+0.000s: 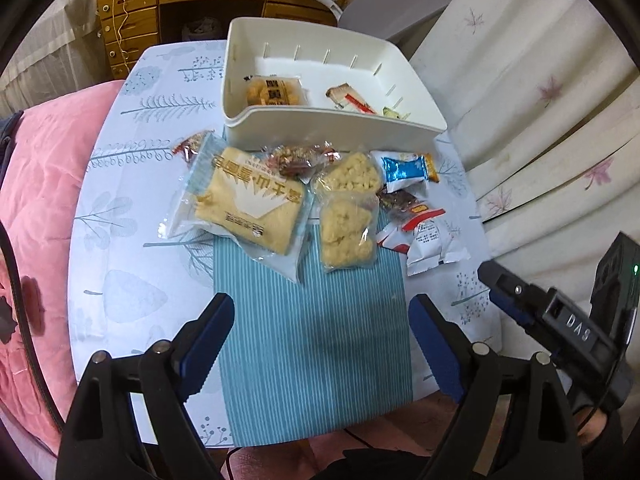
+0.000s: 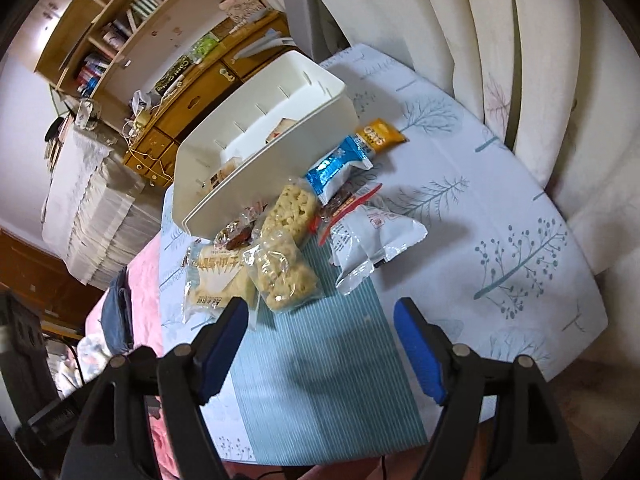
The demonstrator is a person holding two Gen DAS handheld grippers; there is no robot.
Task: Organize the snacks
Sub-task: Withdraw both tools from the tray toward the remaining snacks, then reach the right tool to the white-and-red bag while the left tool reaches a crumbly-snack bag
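Table (image 1: 132, 184) with pale leaf-print cloth; teal striped mat (image 1: 316, 340) at near edge; white bin (image 1: 332, 128) at far side; snack packets between them, touching: big cracker pack (image 1: 248, 204), puffed-rice bar (image 1: 346, 232), blue wafer (image 1: 404, 170), white pouch (image 1: 432, 240).

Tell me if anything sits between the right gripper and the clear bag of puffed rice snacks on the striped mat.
Nothing visible does. The right gripper hangs open above the bare striped mat, and the clear puffed rice bag lies just beyond its jaws. The large cracker pack only lies beside that bag.
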